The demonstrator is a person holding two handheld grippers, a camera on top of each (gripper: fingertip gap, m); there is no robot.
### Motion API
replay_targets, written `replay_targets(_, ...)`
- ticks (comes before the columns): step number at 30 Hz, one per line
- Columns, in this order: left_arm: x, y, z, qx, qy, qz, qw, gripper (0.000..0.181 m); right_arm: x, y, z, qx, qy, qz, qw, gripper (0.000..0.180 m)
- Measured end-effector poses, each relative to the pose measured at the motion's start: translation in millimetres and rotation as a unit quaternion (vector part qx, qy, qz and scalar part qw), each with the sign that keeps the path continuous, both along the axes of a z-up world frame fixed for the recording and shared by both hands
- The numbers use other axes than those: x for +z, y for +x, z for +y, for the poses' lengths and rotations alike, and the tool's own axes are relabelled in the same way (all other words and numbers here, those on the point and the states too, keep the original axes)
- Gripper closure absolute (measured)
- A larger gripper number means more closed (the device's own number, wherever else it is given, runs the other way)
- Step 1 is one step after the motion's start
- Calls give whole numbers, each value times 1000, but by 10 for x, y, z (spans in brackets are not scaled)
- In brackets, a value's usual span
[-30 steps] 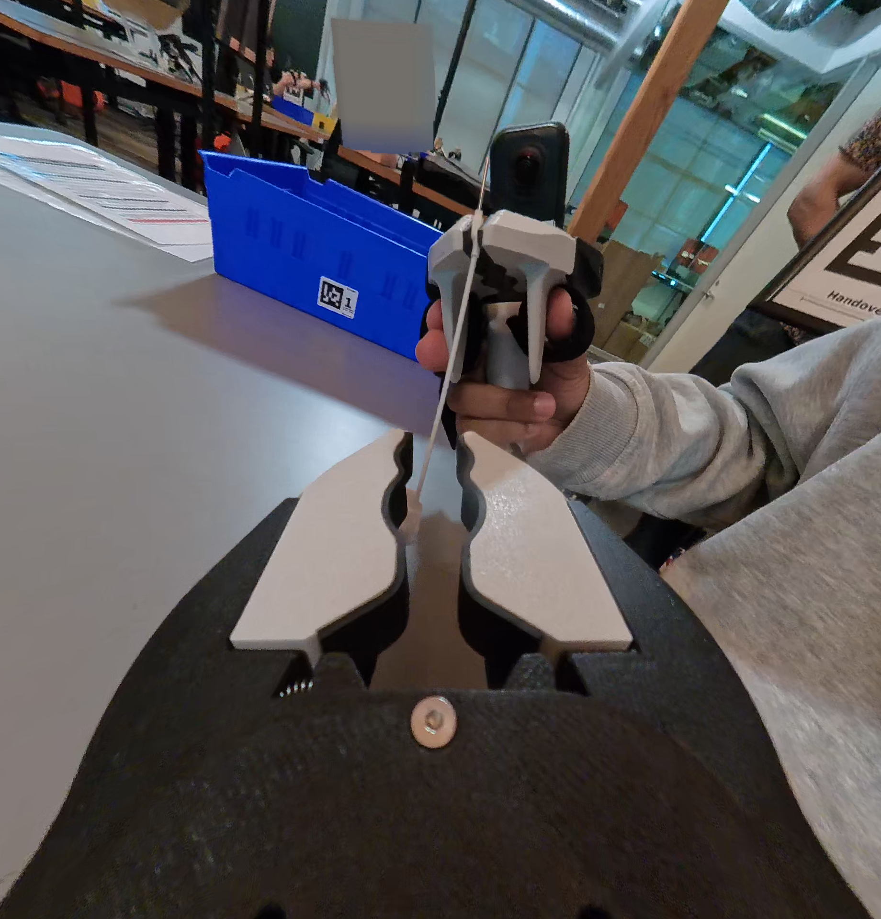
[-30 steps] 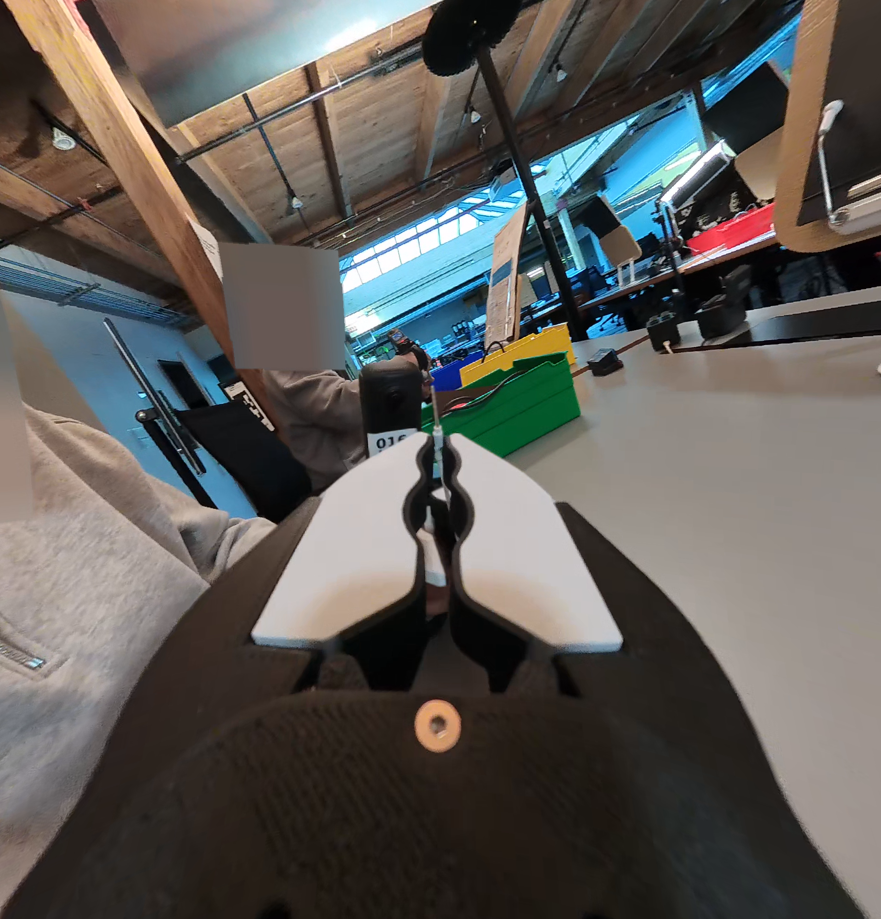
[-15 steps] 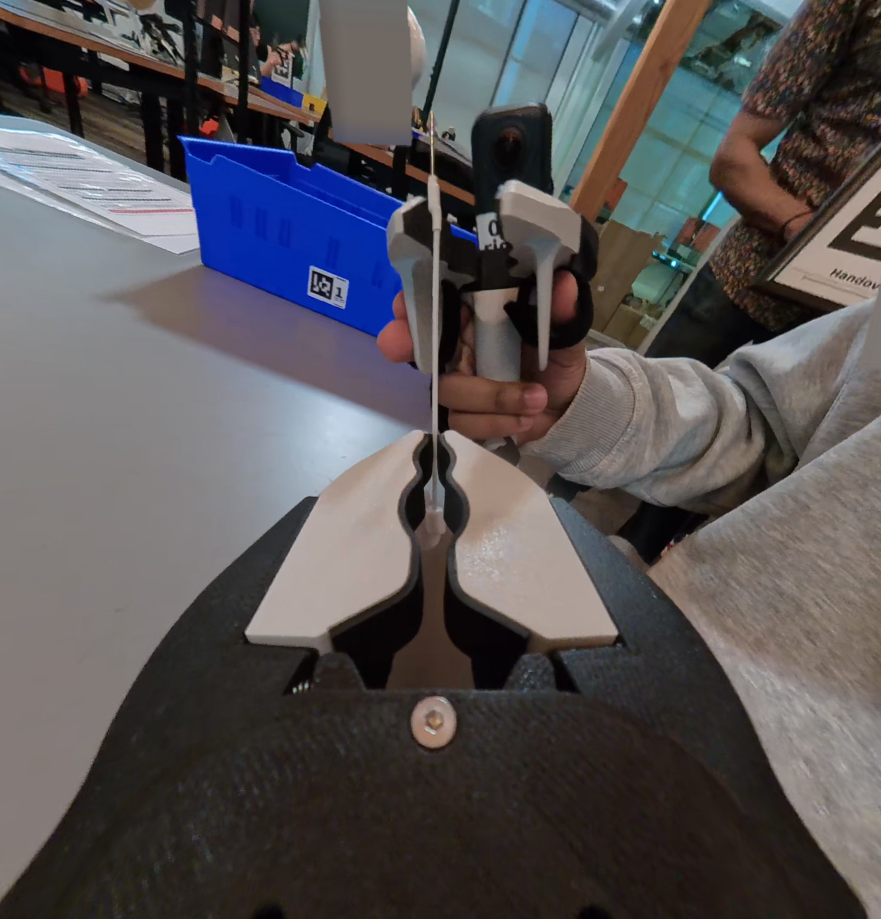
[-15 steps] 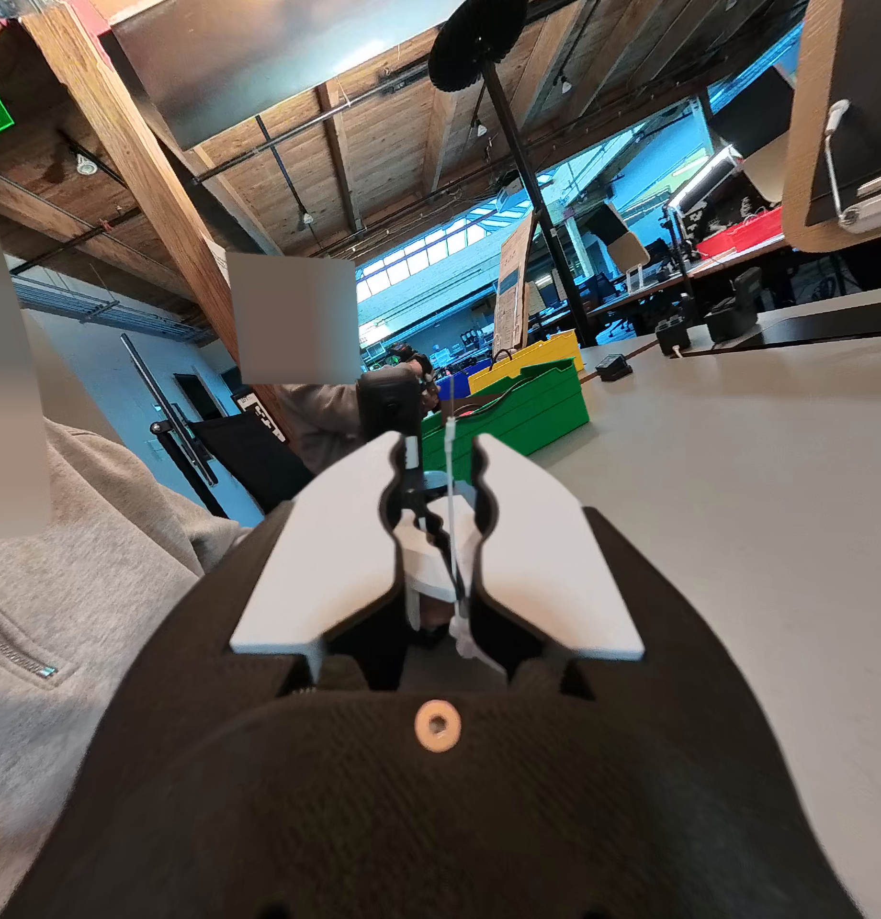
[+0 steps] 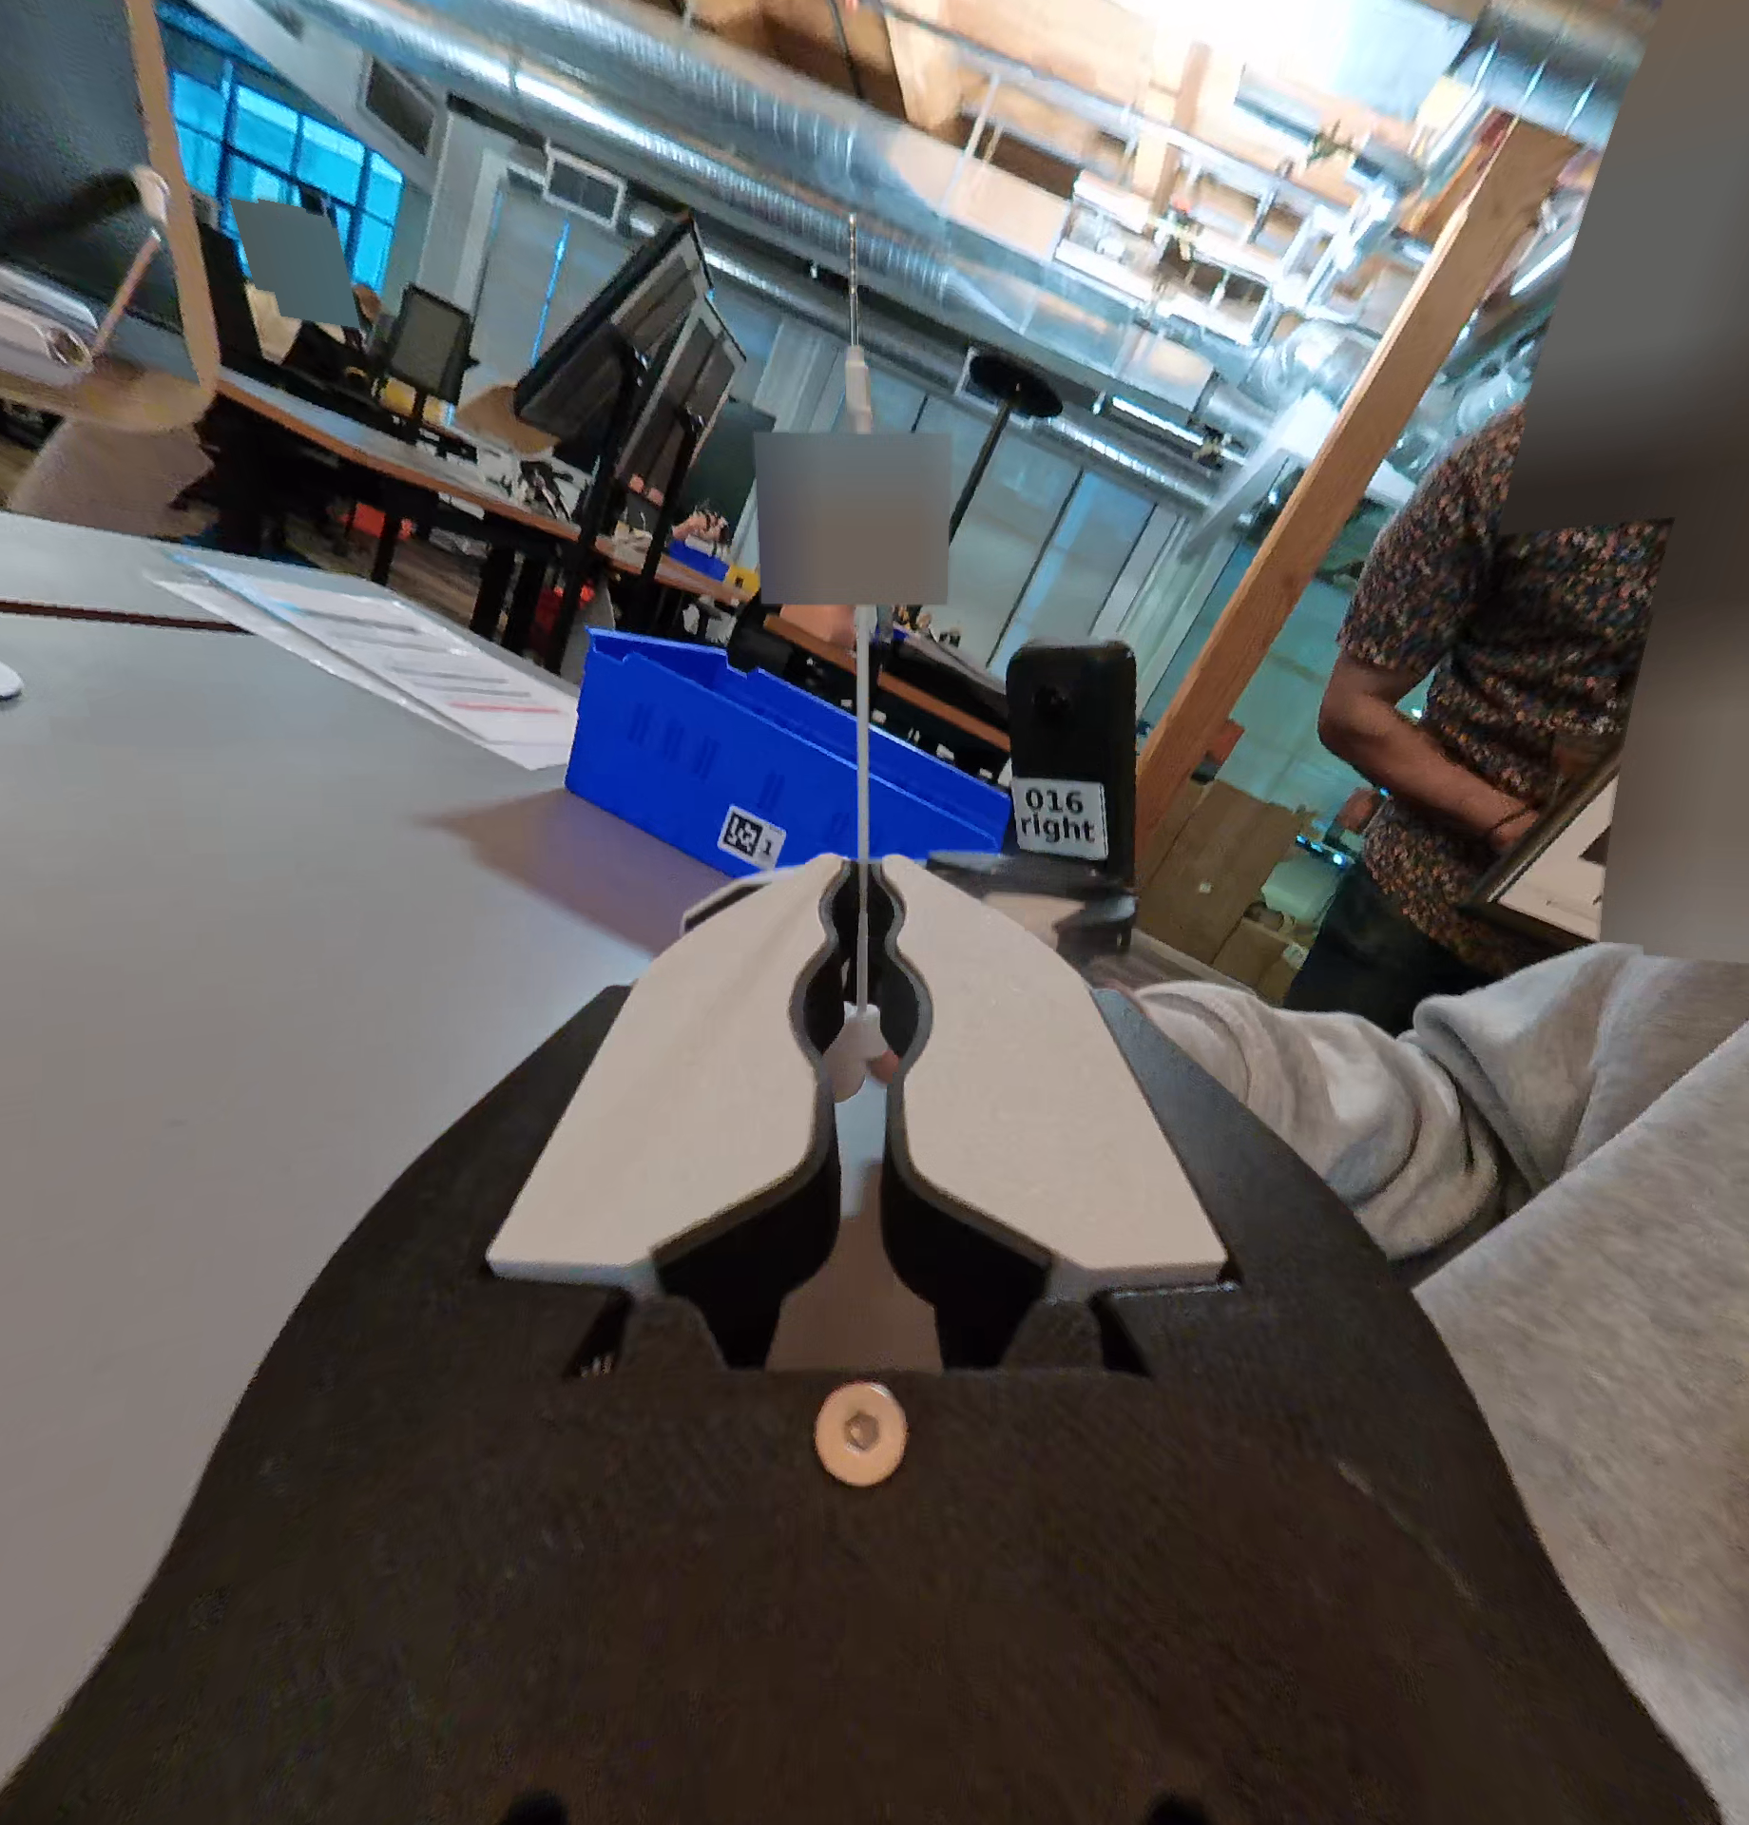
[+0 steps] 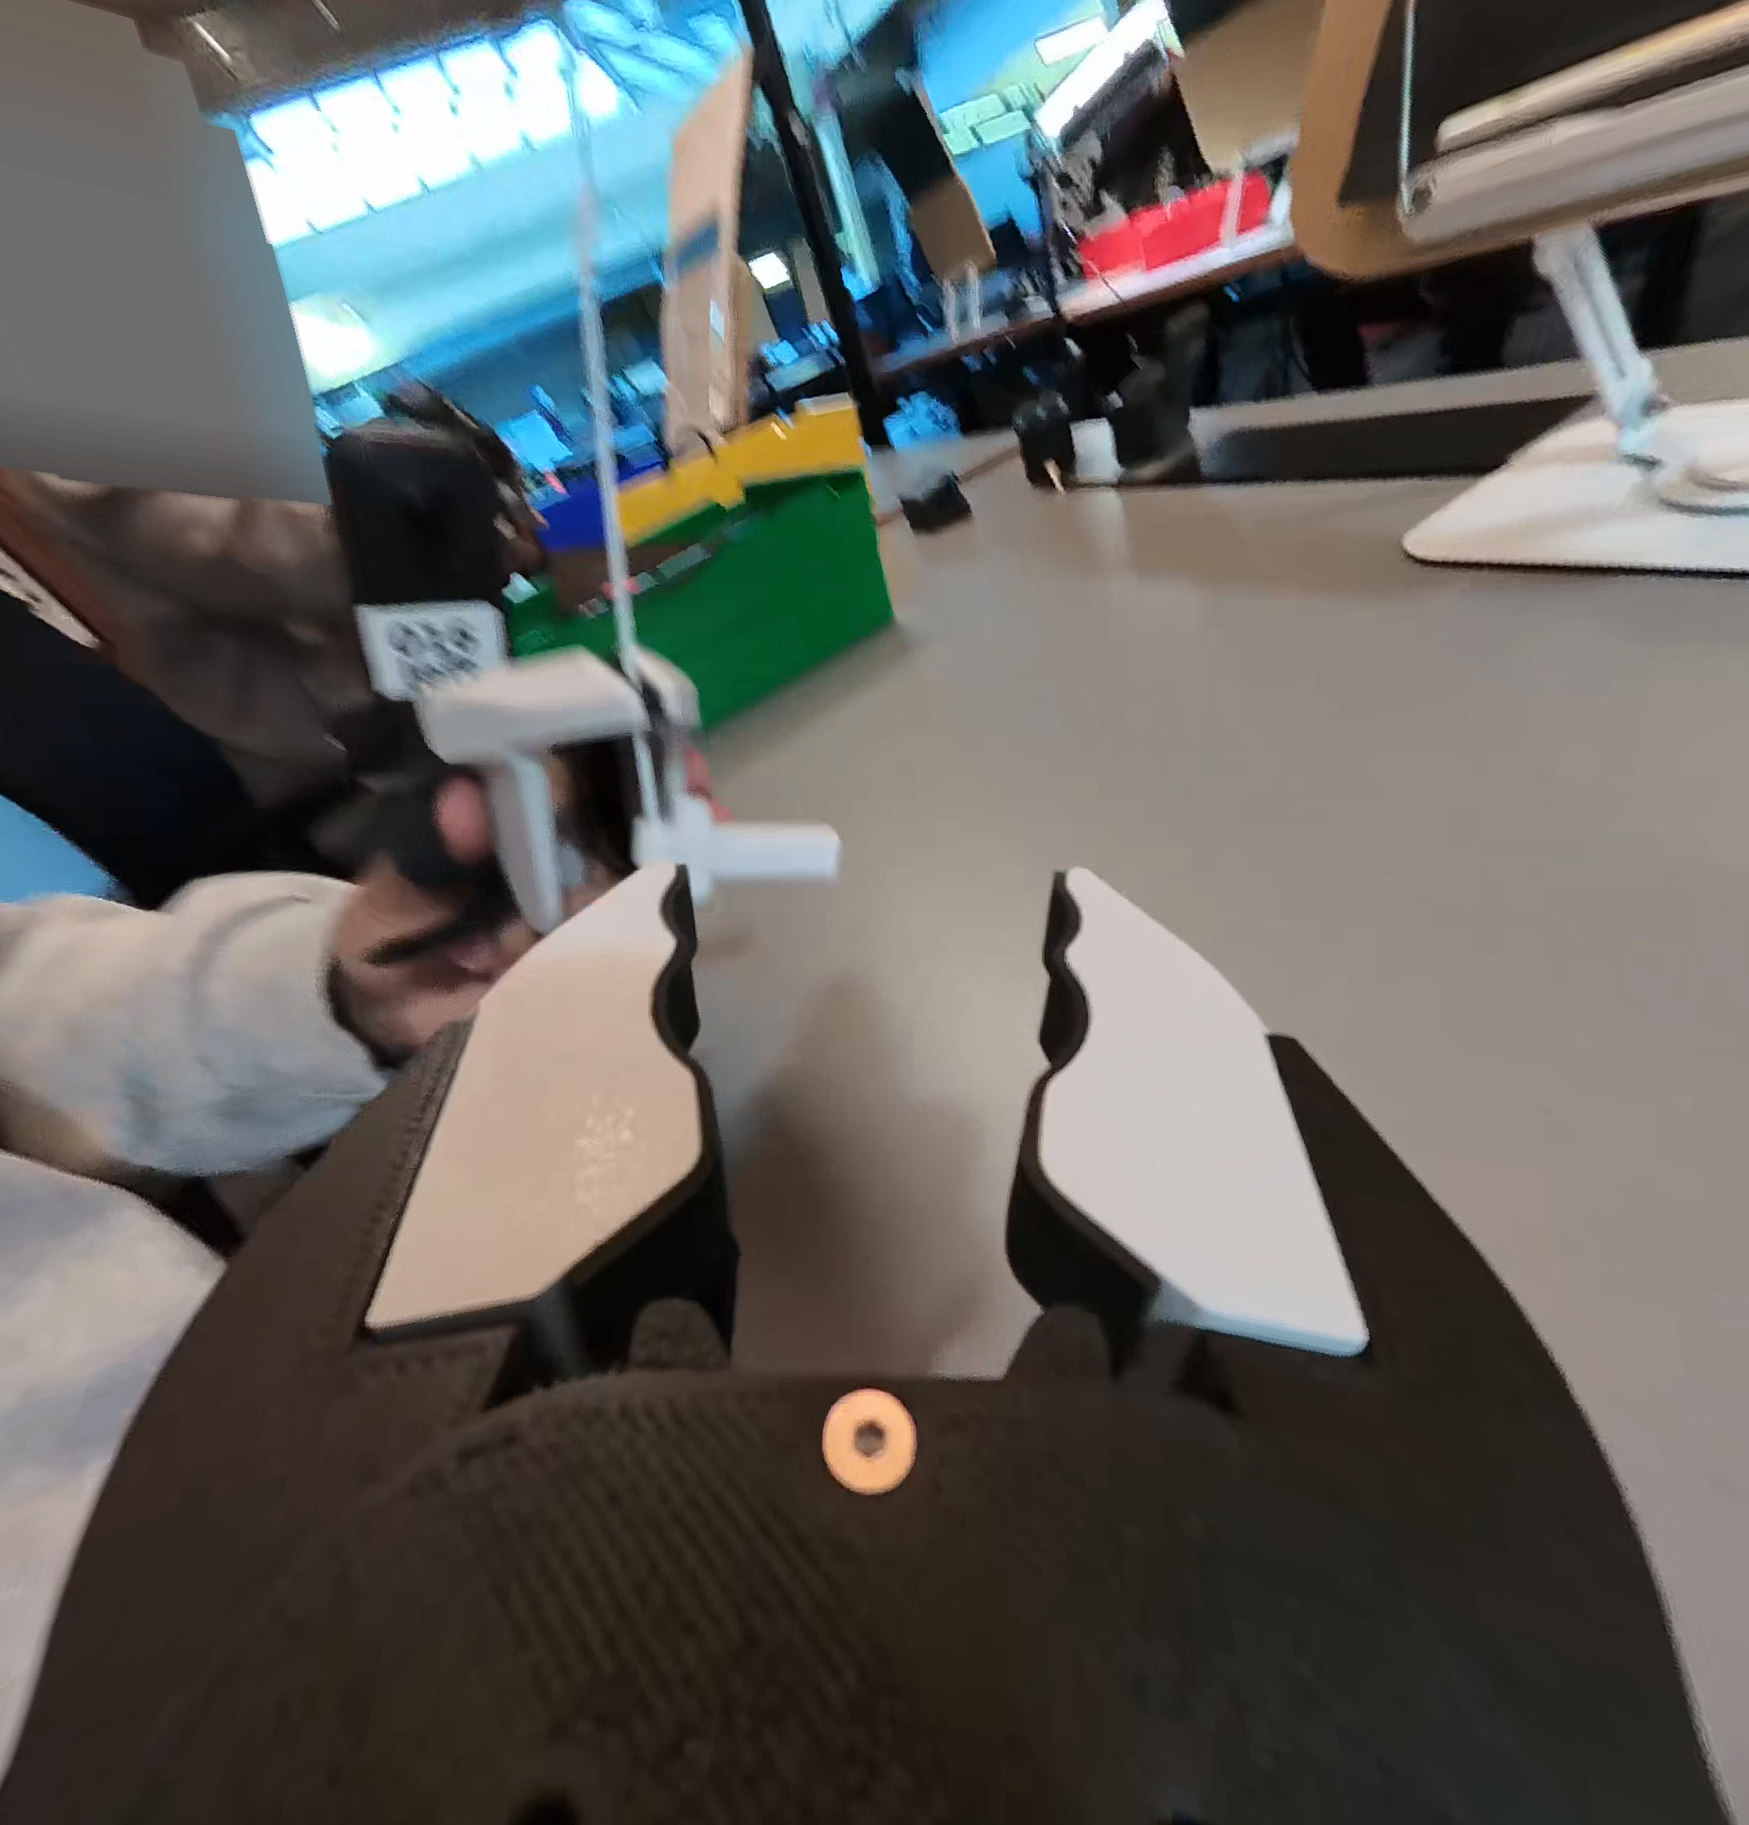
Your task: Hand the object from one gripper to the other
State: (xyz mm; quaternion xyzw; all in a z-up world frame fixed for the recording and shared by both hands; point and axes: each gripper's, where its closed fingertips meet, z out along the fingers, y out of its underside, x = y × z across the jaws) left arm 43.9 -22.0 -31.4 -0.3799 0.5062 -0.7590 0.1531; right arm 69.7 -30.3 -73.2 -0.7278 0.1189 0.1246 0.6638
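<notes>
The left claw (image 5: 863, 874) is pinching a thin white stick-like object (image 5: 863, 751) between its nearly closed pale fingers (image 5: 713, 1076), with only a narrow slit showing between them. The right claw (image 6: 869, 894) is standing wide apart over the table (image 6: 1295, 790), its two white fingers (image 6: 555, 1106) gripping nothing.

In the left wrist view, the grey table (image 5: 209, 938) is filling the left side, and the person's grey sleeve (image 5: 1591, 1234) is filling the lower right. A blue bin (image 5: 752, 751) is sitting on the table beyond the claw tips, with a small square tag on its near wall. A second person in a patterned shirt (image 5: 1483, 691) is standing at the right. Just right of the bin, the black camera (image 5: 1073, 711) of the other gripper is rising, a white label below it. A sheet of paper (image 5: 406, 662) is lying on the table to the left of the bin.

The object is standing upright out of the left claw, its small knobbed lower end (image 5: 856, 1047) sitting in the hollow between the fingers, its shaft running up past a blurred patch to a fine tip (image 5: 854, 296).

In the right wrist view, which is blurred, a green bin (image 6: 782, 583) is sitting on the table with a yellow bin (image 6: 752, 464) just behind it, and a white monitor stand (image 6: 1591, 494) is resting at the far right. The left claw (image 6: 668, 770) is showing at the left, gripped by a hand (image 6: 426, 909), with the object (image 6: 604, 444) rising from it.
</notes>
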Motion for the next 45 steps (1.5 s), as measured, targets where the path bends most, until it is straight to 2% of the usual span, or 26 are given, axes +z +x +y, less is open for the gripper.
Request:
replay_targets(8, 170, -51, 18, 24, -16, -33, 999, 180, -79, -112, 111, -20, -28, 3, 999, 99)
replay_targets(15, 170, -86, -79, 6, -10, -39, 999, 180, 41, -321, 165, -4, -5, -14, 1000, 107)
replay_targets(24, 159, -161, -195, -53, -5, -45, 998, 180, 151, -458, 144, 65, 39, 38, 996, 112)
replay_targets(29, 158, -201, -236, -81, -11, -45, 996, 180, 145, -537, 138, 97, 36, 47, 994, 124)
replay_targets(37, 179, -227, -239, -92, -19, -46, 994, 180, 155, -546, 128, 99, 40, 27, 994, 128)
replay_targets(38, 176, -223, -238, -90, -19, -46, 995, 179, 159, -542, 127, 99, 41, 26, 994, 128)
replay_targets(42, 174, -187, -209, -73, -20, -43, 996, 150, 179, -504, 114, 91, 49, 30, 994, 128)
replay_targets(45, 174, -165, -165, -60, -22, -44, 997, 144, 218, -464, 99, 89, 61, 50, 993, 128)
